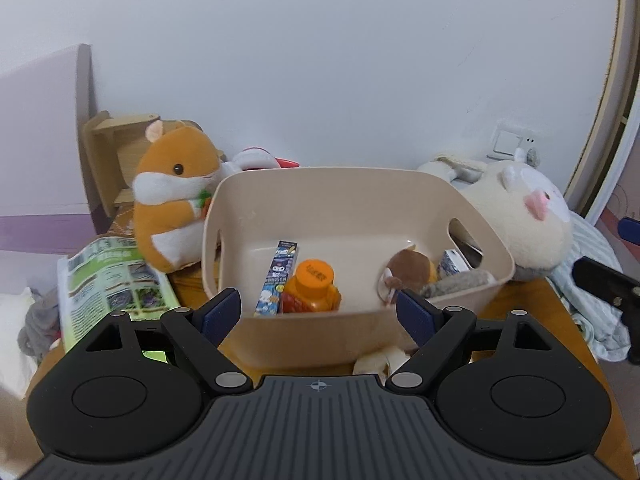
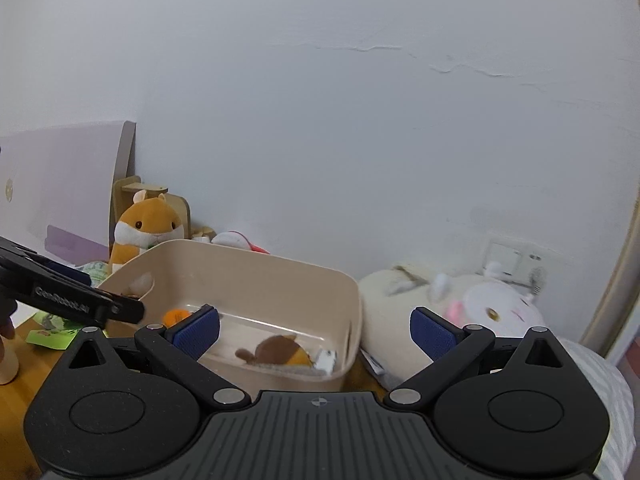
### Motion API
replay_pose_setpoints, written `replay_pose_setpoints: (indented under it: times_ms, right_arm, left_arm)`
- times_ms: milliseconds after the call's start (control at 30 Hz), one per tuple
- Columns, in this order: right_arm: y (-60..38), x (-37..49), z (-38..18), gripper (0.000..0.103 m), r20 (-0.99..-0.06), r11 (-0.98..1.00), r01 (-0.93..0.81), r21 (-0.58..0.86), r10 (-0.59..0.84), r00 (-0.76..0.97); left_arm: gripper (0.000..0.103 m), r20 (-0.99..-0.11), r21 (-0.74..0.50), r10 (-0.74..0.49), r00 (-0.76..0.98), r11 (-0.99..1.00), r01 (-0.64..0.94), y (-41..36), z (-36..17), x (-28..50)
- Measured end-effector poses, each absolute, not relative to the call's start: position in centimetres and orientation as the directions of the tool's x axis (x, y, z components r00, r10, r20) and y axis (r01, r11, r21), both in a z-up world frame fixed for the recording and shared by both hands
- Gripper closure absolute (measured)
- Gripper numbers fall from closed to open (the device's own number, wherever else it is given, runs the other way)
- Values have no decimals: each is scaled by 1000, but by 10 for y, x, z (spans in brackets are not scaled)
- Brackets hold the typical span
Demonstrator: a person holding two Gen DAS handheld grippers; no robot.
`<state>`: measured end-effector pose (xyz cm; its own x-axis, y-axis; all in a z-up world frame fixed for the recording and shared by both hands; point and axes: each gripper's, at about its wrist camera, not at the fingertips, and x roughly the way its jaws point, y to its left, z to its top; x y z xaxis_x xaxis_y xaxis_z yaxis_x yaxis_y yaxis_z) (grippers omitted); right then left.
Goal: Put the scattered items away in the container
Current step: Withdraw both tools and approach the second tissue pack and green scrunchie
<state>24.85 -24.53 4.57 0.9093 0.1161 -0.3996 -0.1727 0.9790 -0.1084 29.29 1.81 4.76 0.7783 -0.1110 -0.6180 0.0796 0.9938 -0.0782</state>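
A beige plastic bin (image 1: pixel 320 184) stands on the wooden table; it also shows in the right wrist view (image 2: pixel 256 268). Inside lie an orange-capped bottle (image 1: pixel 314 286), a slim cartoon box (image 1: pixel 278 278), a brown plush (image 1: pixel 410 270), a small white carton (image 1: pixel 452 264) and a grey furry item (image 1: pixel 460 282). My left gripper (image 1: pixel 319 310) is open and empty at the bin's near wall. My right gripper (image 2: pixel 316 334) is open and empty, above the bin's right side. A small cream item (image 1: pixel 382 360) lies on the table in front of the bin.
An orange hamster plush (image 1: pixel 172 196) sits left of the bin, by a green magazine (image 1: pixel 112 280). A large white plush (image 1: pixel 524 212) lies to the right on striped cloth. A wooden stand (image 1: pixel 116 148) and the wall are behind. The left gripper's body (image 2: pixel 68 296) shows at the right wrist view's left.
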Motion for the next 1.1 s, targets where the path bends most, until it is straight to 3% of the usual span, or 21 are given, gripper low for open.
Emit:
replay_pose_setpoints:
  times_ms: [300,633,1100]
  right_arm:
    - [-270,177,46,0,-370,991,-117,-66,84,925]
    - [-270,122,28,0,-398,989,-105,-103,56,916]
    - [-275,115,-18,0,-503,978,-89,-191,-19,864]
  left_arm:
    - [16,-584,37,-63,809,994,104,6,43,220]
    - [16,-603,77,-38,797,992,105,2,15,173]
    - [16,-677,128,-31,736,979,160,-13,-33,170]
